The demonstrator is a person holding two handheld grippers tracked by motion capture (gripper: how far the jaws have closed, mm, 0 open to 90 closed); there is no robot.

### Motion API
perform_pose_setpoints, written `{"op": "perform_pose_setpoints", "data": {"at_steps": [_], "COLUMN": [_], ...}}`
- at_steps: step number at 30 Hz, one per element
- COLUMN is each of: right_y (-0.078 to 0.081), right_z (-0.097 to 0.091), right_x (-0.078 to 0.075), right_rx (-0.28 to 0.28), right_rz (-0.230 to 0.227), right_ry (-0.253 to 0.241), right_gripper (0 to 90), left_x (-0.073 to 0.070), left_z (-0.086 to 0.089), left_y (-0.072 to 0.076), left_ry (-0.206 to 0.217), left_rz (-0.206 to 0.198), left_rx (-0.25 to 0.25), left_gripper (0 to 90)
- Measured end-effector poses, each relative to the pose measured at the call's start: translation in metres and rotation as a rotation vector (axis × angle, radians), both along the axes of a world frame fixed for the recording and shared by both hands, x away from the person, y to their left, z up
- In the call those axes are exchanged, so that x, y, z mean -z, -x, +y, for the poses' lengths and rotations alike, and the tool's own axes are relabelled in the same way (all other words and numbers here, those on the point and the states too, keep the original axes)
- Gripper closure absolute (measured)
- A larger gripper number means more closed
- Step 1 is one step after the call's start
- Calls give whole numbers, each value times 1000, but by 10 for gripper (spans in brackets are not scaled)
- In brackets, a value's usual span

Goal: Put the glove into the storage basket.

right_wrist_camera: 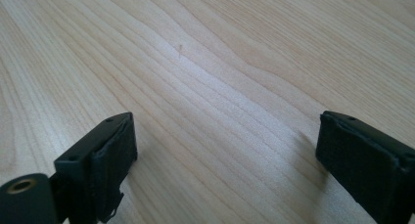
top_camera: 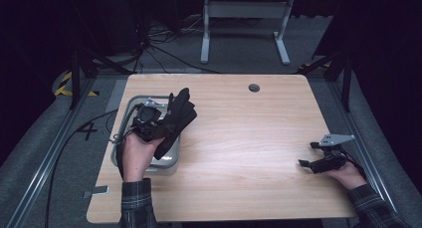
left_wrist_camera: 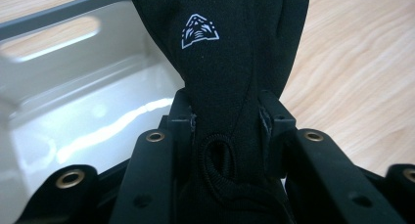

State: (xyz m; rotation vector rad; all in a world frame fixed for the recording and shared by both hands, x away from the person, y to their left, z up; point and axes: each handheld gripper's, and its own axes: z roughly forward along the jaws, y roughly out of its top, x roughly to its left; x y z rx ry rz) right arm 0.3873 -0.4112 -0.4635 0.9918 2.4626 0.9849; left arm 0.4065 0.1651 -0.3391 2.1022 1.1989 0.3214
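A black glove (top_camera: 176,119) with a small white emblem (left_wrist_camera: 198,32) hangs in my left gripper (top_camera: 158,130), whose jaws are shut on its cuff (left_wrist_camera: 226,131). The glove is held above the right side of a grey metal tray (top_camera: 130,111) at the table's left. In the left gripper view the tray's shiny floor (left_wrist_camera: 88,121) lies left of the glove and bare wood to its right. My right gripper (top_camera: 311,154) rests low at the table's right edge, jaws wide apart with nothing between them. Its pads (right_wrist_camera: 115,153) frame bare wood (right_wrist_camera: 220,111).
The wooden table (top_camera: 239,153) has a round cable hole (top_camera: 254,87) near its far edge. A small grey tab (top_camera: 97,191) sticks out at the front left corner. Cables (top_camera: 149,44) and a white desk frame (top_camera: 244,19) lie on the floor beyond.
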Motion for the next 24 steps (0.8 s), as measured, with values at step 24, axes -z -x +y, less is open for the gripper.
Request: {"op": "perform_pose_setpoints", "data": {"at_steps": [24], "right_y": [0], "right_z": [0], "right_x": [0], "right_rx": [-2], "right_rz": [0], "right_ry": [0], "right_gripper": [84], "left_x": [43], "left_z": [40], "left_y": [-19], "left_ry": [-65], "left_rz": [34], "left_rx": [-82], "left_gripper": [659]}}
